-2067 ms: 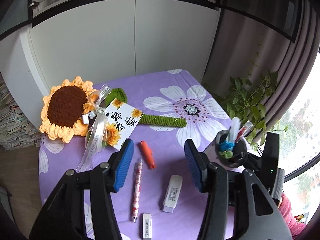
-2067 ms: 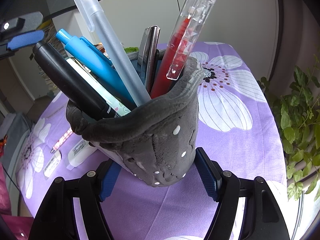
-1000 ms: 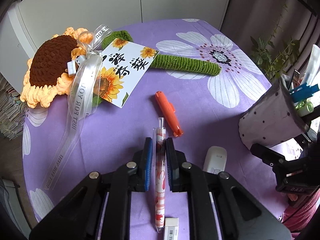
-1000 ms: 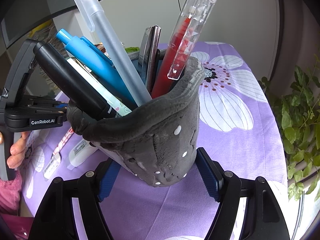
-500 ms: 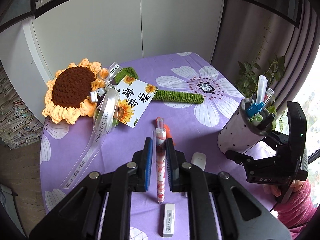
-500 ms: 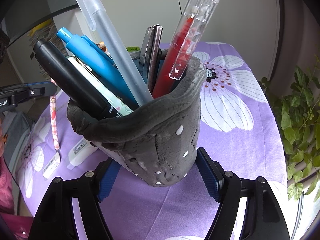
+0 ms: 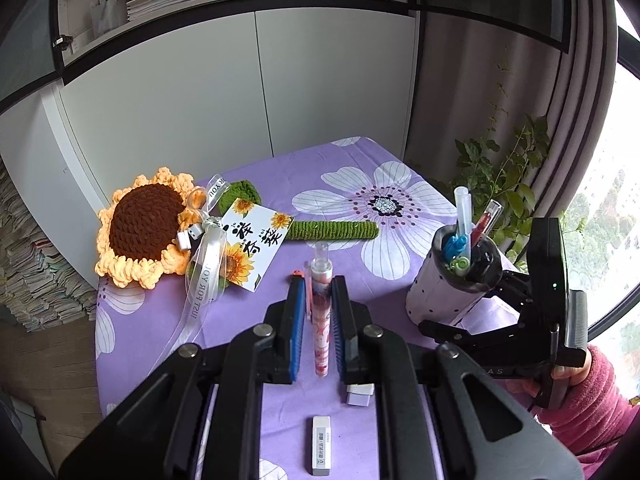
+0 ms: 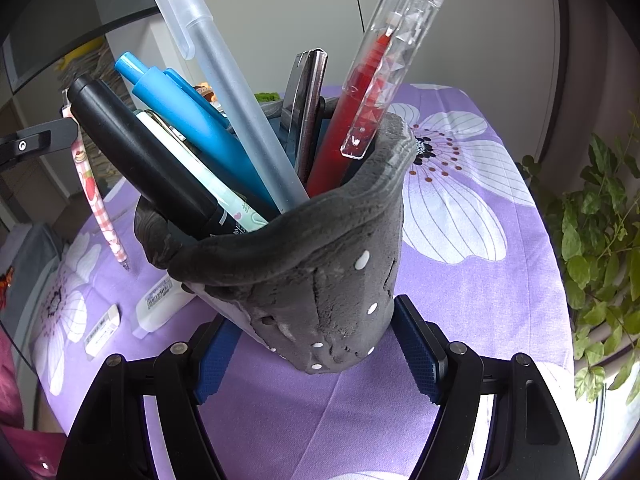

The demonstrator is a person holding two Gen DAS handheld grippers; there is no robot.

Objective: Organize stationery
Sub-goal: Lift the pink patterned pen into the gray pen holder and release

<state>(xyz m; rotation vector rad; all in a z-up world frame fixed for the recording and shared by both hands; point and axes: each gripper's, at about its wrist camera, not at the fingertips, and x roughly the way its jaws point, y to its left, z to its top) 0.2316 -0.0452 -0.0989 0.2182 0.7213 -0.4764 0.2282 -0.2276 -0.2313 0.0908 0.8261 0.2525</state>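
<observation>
My left gripper (image 7: 316, 292) is shut on a pink patterned pen (image 7: 321, 312) and holds it in the air above the purple floral tablecloth (image 7: 352, 184). The pen also shows at the left of the right wrist view (image 8: 94, 192). My right gripper (image 8: 316, 348) is shut on a grey dotted pen holder (image 8: 320, 292) full of pens and holds it tilted. The holder stands to the right in the left wrist view (image 7: 452, 288). An orange pen (image 7: 297, 274) lies just behind my left fingers, mostly hidden.
A white eraser (image 7: 320, 444) and a white correction tape (image 8: 160, 304) lie on the cloth near me. A crocheted sunflower (image 7: 144, 228) with a card (image 7: 250, 248) and green stem lies at the back left. A potted plant (image 7: 500, 176) stands past the table's right edge.
My left gripper closed on the pink pen on the cloth and has lifted it up, with the view rising. My right gripper kept its hold on the pen holder.
</observation>
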